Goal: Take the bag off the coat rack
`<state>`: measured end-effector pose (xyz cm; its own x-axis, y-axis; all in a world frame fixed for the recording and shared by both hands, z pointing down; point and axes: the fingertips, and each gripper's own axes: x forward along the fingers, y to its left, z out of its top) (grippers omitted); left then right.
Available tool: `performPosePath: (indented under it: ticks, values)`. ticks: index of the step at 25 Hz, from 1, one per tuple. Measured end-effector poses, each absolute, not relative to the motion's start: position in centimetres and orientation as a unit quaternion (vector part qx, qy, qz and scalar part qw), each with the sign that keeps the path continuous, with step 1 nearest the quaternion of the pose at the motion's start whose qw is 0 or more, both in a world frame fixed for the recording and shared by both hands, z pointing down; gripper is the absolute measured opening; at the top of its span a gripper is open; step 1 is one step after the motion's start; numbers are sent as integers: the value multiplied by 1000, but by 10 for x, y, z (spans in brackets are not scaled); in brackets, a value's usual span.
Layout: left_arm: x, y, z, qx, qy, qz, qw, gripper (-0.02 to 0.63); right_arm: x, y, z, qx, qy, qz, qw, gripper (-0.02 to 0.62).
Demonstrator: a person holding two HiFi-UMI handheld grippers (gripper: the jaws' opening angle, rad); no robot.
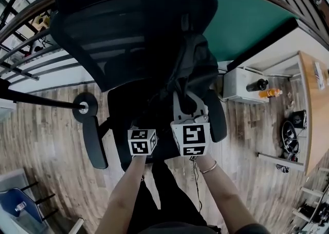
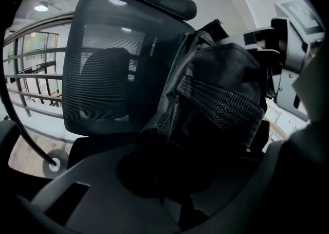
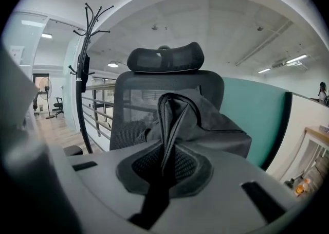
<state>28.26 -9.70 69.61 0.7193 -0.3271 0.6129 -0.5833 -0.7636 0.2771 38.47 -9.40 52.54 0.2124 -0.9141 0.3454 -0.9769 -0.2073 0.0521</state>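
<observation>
Removal apparently done; set-down pending.
Head view: bag (image 1: 189, 68) above office chair (image 1: 97, 37) seat. Left gripper view: left gripper (image 2: 169, 176) clamped on bag fabric. Right gripper view: right gripper (image 3: 163, 168) pinches a fold; coat rack (image 3: 82, 84) well apart. Next, likely: lower, release.

The bag (image 1: 191, 68) hangs over the seat of the office chair (image 1: 103, 42), in front of its backrest. Its near edge is pinched in the left gripper (image 2: 163, 174) and, just to the right, in the right gripper (image 3: 163, 163). The coat rack (image 3: 84, 73) stands left of the chair, beside the railing (image 1: 20, 71). A partition (image 1: 247, 17) rises behind the chair, to its right.
</observation>
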Motion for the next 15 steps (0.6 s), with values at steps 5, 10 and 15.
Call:
performPosePath:
  ticks: [5, 10, 15]
  values:
    - [278, -107, 715, 891, -259, 292, 230, 57, 378, -103, 543, 768, -613, 126, 135, 20]
    - [275, -120, 727, 888, -265, 302, 221, 57, 379, -110, 555, 774, -605, 131, 136, 21]
    - [268, -136, 742, 881, -268, 316, 229, 58, 366, -122, 564, 764, -615, 133, 143, 31]
